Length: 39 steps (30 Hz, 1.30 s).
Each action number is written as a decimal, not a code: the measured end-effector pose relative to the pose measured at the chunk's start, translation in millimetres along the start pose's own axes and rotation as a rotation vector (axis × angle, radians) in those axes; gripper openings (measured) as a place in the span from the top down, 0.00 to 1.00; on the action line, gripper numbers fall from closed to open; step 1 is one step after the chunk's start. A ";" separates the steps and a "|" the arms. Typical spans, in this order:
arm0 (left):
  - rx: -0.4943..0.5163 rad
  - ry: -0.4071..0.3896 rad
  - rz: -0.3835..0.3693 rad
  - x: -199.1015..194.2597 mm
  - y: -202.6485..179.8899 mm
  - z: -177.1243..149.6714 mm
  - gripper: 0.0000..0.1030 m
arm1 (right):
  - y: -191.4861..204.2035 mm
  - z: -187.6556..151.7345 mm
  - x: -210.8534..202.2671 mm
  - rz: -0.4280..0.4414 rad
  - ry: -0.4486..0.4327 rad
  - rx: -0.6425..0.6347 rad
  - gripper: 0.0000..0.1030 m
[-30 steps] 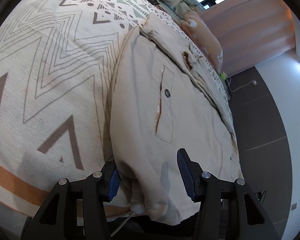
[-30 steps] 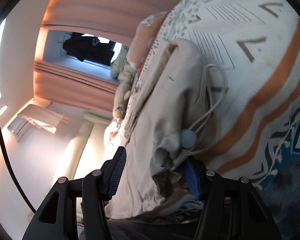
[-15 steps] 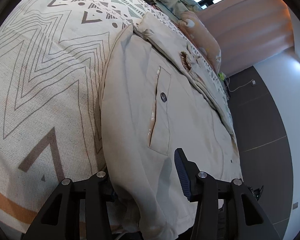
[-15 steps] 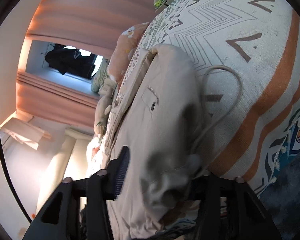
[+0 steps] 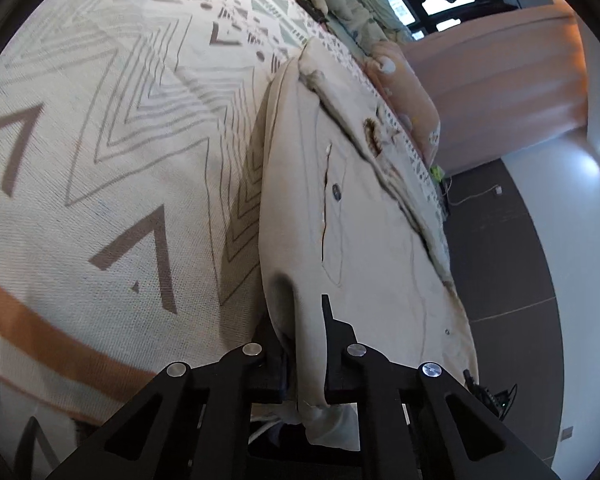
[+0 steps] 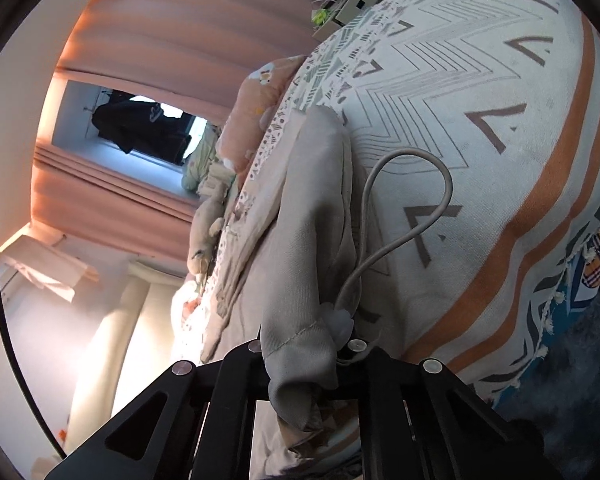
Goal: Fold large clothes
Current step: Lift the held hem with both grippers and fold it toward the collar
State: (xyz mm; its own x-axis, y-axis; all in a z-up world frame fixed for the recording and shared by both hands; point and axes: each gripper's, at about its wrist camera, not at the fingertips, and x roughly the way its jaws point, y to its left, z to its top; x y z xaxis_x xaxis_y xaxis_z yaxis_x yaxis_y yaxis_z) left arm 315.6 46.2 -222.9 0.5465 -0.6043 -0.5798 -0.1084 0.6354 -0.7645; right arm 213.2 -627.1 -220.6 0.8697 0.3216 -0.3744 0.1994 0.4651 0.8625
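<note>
The beige jacket [image 5: 372, 240] lies flat on the patterned bed cover [image 5: 120, 140]. The left gripper [image 5: 305, 344] and the right gripper [image 6: 300, 354] have just been closing, and each now pinches the jacket's near edge tight. I think this is the grab step; next both should lift together and carry the edge over for a fold, keeping the drawstring [image 6: 404, 208] from snagging.

patterned bedspread [image 5: 100, 140], peach pillow [image 6: 256, 108], pink curtains [image 6: 172, 28], plush toy [image 6: 206, 228]

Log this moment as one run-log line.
stage: grasp hem | left gripper: just closed, shut on beige cotton jacket | right gripper: just closed, shut on jacket | surface: zigzag-patterned bedspread | drawcord: loose
</note>
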 end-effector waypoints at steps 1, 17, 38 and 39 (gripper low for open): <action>0.000 -0.013 -0.003 -6.9 -4.2 0.0 0.90 | 5.0 0.8 -4.8 0.007 -0.005 -0.005 0.90; 0.054 -0.151 -0.032 -121.2 -57.3 -42.5 0.91 | 64.1 -9.8 -88.4 0.085 -0.023 -0.095 0.91; 0.039 -0.304 0.005 -241.5 -106.5 -97.3 0.91 | 121.3 -39.7 -188.6 0.132 -0.066 -0.159 0.91; 0.039 -0.315 -0.001 -247.0 -108.4 -98.2 0.91 | 126.7 -41.0 -193.4 0.140 -0.073 -0.174 0.91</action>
State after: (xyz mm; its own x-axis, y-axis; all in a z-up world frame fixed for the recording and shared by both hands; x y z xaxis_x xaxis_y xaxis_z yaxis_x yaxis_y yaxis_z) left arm 110.8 79.3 -24.5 0.7778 -0.4301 -0.4584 -0.0790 0.6566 -0.7501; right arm 51.7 -596.7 -52.9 0.9148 0.3358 -0.2245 -0.0009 0.5576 0.8301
